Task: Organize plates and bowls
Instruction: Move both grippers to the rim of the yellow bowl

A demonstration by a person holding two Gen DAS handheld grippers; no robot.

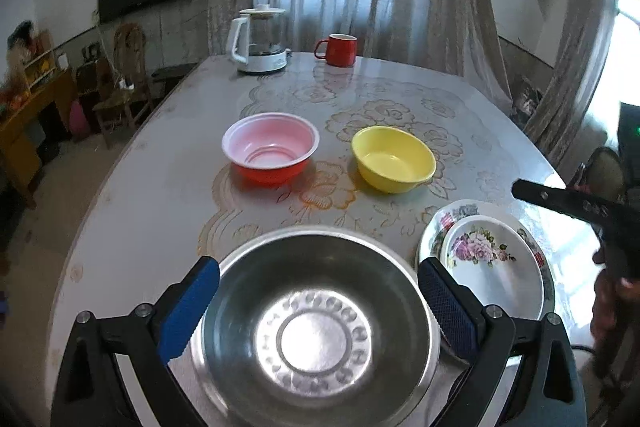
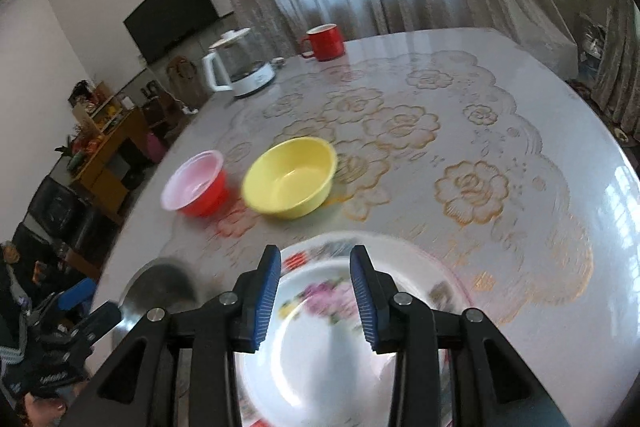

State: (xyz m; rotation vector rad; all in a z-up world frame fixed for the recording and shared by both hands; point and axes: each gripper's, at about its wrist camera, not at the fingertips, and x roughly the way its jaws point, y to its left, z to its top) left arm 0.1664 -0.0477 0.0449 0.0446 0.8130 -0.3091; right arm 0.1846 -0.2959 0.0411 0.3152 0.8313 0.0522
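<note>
A steel bowl [image 1: 316, 339] sits on the table close below my left gripper [image 1: 318, 267]. That gripper is open, its blue pads [image 1: 188, 307] spread wider than the bowl's rim and not touching it. To the right, a small flowered plate [image 1: 488, 267] lies stacked on a larger patterned plate [image 1: 460, 215]. My right gripper [image 2: 316, 253] hovers above this stack [image 2: 320, 347] with its fingers partly apart and nothing between them. Farther out stand a pink bowl with a red outside [image 1: 270, 147] and a yellow bowl [image 1: 394, 159], side by side and apart.
A white kettle [image 1: 260, 43] and a red mug [image 1: 338, 49] stand at the far edge of the flower-patterned table [image 1: 160, 187]. Chairs and a wooden shelf stand off the table's left side. A person's hand [image 1: 612, 307] holds the right gripper's handle.
</note>
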